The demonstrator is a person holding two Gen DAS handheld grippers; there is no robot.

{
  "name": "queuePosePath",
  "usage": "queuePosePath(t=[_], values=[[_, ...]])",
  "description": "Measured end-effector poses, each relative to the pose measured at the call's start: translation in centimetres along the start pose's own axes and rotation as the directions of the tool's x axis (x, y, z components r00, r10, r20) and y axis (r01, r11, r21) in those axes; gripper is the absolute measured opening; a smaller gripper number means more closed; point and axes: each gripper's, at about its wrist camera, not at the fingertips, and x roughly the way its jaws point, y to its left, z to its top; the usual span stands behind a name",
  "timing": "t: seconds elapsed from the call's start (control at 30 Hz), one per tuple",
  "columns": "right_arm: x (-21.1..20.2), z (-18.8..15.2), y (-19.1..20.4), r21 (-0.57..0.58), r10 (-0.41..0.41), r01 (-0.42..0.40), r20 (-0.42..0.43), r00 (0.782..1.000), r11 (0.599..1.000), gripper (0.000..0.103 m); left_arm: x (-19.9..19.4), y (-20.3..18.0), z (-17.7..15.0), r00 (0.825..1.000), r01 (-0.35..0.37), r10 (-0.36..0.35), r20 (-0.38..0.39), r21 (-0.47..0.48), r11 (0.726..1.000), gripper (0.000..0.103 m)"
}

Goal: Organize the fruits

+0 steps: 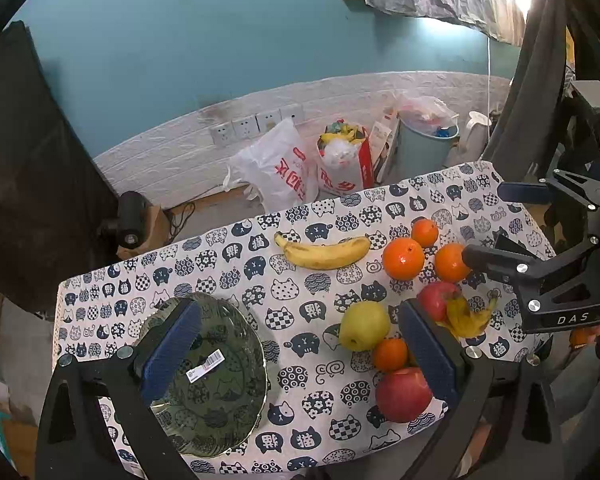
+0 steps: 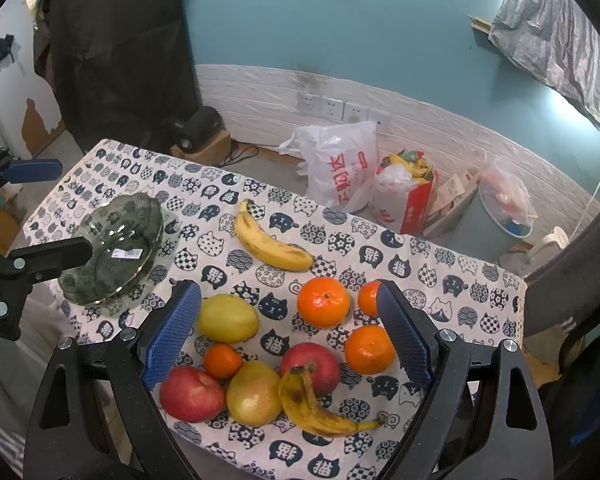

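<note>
Both your grippers are empty, jaws spread wide, held above the table point(image 1: 204, 264) with nothing between the pads. The left gripper point(image 1: 300, 356) hangs over the plate point(image 1: 220, 400) side, its left pad covering part of the plate's rim in the left wrist view. The right gripper point(image 2: 288, 334) sits over the fruit pile.

That is the relation to work from — the fruit lies to the right of the plate, so your right hand is the nearer one to nearly every piece, and the plate is off to its left, across a bare strip of cloth. Nothing is on the plate yet.

Under the right gripper, from that wrist's view: a pear point(image 2: 228, 318) just inside the left pad, a big orange point(image 2: 323, 302) between the pads, a second orange point(image 2: 369, 349) and a small one point(image 2: 367, 298) by the right pad. Closer to you sit a red apple point(image 2: 192, 394), a little mandarin point(image 2: 222, 360), a yellow apple point(image 2: 253, 394), another red apple point(image 2: 312, 362) and a spotted banana point(image 2: 316, 408) lying against it, all touching or nearly so.

The clean banana point(image 2: 270, 246) lies apart beyond the pile, its long axis running from far-left to near-right, roughly across your jaw line. You would likely have to turn the wrist to close across its width.

I judge the big orange the easiest first pick, as it stands clear of its neighbours.
</note>
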Motion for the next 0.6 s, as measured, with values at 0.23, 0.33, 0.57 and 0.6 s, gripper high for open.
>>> queuePosePath(t=[0.23,0.33,0.57,0.6], values=[[0.00,-0.11,-0.05,0.001,0.001,-0.001,0.000,1.000,1.000,0.088,0.01,-0.04,-0.05,1.000,0.001,-0.001,-0.001,0.000,1.000,0.100],[-0.02,-0.11,0.03,0.000,0.000,0.000,0.000,1.000,1.000,0.088,0.02,-0.20,-0.13,1.000,0.000,0.000,-0.001,0.003,1.000,0.100],[0.01,-0.06,0.09,0.001,0.002,-0.002,0.000,1.000,1.000,0.088,0.06,-0.27,-0.19,1.000,0.000,0.000,-0.001,0.003,1.000,0.100],[0.01,-0.06,0.11,0.000,0.001,-0.001,0.000,1.000,1.000,0.088,0.05,-0.27,-0.22,1.000,0.000,0.000,-0.002,0.003,1.000,0.100]])
